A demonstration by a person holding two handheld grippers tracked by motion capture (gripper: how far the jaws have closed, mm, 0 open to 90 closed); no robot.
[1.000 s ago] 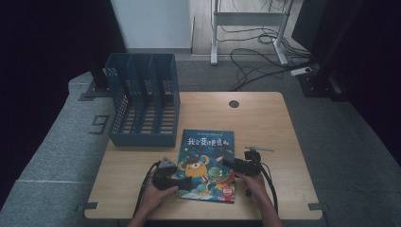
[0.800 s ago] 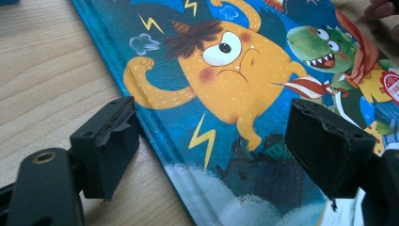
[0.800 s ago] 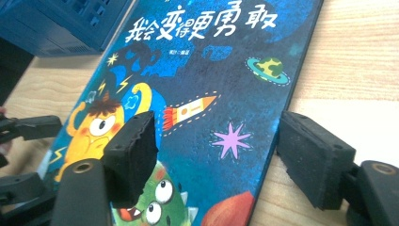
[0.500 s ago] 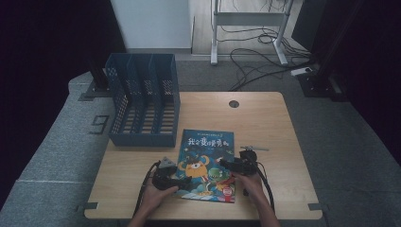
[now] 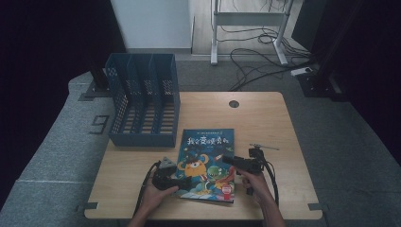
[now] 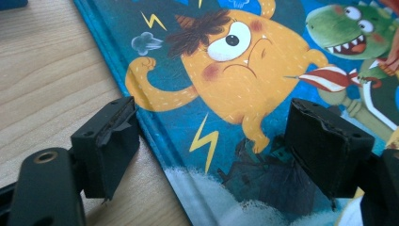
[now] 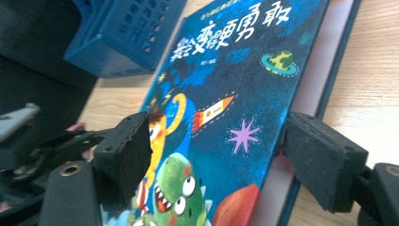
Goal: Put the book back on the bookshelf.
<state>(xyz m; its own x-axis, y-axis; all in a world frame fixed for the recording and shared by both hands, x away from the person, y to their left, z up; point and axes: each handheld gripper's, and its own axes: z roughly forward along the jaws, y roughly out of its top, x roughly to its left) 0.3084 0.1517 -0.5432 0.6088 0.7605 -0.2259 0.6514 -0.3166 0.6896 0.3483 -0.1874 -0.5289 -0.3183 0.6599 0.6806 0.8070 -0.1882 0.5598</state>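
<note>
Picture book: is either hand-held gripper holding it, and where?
Neither: the blue picture book lies on the table; both hand-held grippers stand open over its left and right edges.

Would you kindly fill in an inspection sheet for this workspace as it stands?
Surface: light wooden table, round cable hole near the far edge.
Job's things: blue picture book with cartoon monsters lying flat near the front edge; in the right gripper view its cover stands lifted off the pages.
Clutter: blue perforated plastic file rack at far left.
Grippers: left tongs open over the book's spine edge; right tongs open astride the lifted cover's edge.
Cables: one trails from each gripper; more on the floor beyond.
Surroundings: grey floor, metal frame legs behind.
</note>
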